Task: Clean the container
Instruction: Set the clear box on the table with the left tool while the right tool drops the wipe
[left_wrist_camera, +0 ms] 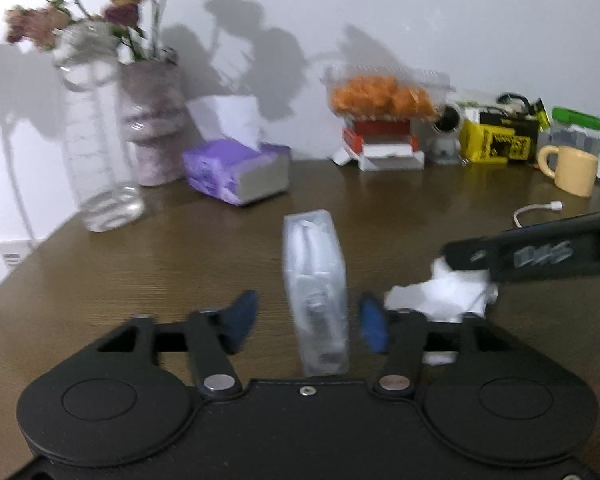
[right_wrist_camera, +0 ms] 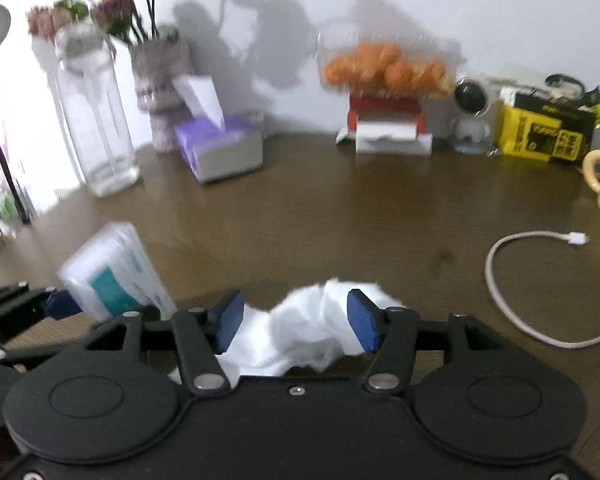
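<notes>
While both frames blur: readings below, claw first, then outward from the clear plastic container.

Left gripper [left_wrist_camera: 306, 320]: jaws spread wide; blue pads [left_wrist_camera: 242, 320] flank the clear plastic container [left_wrist_camera: 316, 292] with a gap on each side in its own view, so apparently no clamp. From the right wrist view, one blue pad looks close against the container's lower edge; real contact impossible to confirm.

Container: stands on its narrow edge on the wooden table [left_wrist_camera: 180, 248], between the left fingers, slightly tilted; white contents and a teal label [right_wrist_camera: 112, 284] visible through the wall. Probably set on edge to offer a broad face for wiping.

Right gripper [right_wrist_camera: 298, 318]: jaws parted about halfway, blue pads [right_wrist_camera: 362, 318] on either side of a crumpled white tissue [right_wrist_camera: 300, 332]. Pads seem to press into the wad; firm pinch or loose cradle not clear. Tissue bunched, presumably to serve as the wiping pad.

Right of container: right gripper and tissue just beside it, tissue not touching the plastic. Judged stage: wipe about to begin, nothing visibly cleaned.

Behind container: purple tissue box [left_wrist_camera: 236, 172] with a sheet pulled up, likely the source of the wad.

Behind and left of container: clear bottle [left_wrist_camera: 96, 148], vase of dried flowers [left_wrist_camera: 152, 120].

Behind and right of container: tub of orange fruit [left_wrist_camera: 384, 94], yellow mug [left_wrist_camera: 572, 170], white cable [right_wrist_camera: 512, 292].

Risk: on-edge container, tip-prone if pushed unclamped.
</notes>
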A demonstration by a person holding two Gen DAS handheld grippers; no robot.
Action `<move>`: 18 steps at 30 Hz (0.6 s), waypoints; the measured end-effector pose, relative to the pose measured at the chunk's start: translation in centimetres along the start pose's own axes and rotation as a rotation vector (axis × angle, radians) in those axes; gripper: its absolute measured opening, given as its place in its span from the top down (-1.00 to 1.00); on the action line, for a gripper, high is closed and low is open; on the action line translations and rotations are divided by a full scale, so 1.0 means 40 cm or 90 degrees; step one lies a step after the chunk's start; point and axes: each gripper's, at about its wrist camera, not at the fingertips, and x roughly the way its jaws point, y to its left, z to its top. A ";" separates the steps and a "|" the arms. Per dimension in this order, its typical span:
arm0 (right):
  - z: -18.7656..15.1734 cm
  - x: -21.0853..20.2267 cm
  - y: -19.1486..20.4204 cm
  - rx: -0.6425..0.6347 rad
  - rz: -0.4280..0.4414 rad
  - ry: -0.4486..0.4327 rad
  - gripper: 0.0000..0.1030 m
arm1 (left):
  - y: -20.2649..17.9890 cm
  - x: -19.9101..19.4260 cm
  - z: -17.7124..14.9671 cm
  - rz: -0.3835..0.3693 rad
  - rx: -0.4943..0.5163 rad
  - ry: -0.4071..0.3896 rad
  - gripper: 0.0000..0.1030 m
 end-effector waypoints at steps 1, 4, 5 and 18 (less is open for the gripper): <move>0.000 -0.028 -0.004 0.006 0.003 -0.013 -0.28 | 0.005 -0.023 -0.009 -0.002 -0.007 -0.001 -0.55; -0.039 -0.119 -0.012 0.016 -0.002 -0.026 -0.57 | 0.020 -0.093 -0.034 -0.009 -0.026 -0.005 -0.90; -0.058 -0.145 -0.012 0.018 -0.006 -0.024 -0.61 | 0.025 -0.116 -0.043 -0.011 -0.033 -0.006 -0.90; -0.237 -0.193 0.033 -0.017 -0.086 0.045 -0.74 | 0.015 -0.117 -0.100 -0.003 -0.024 0.110 -1.00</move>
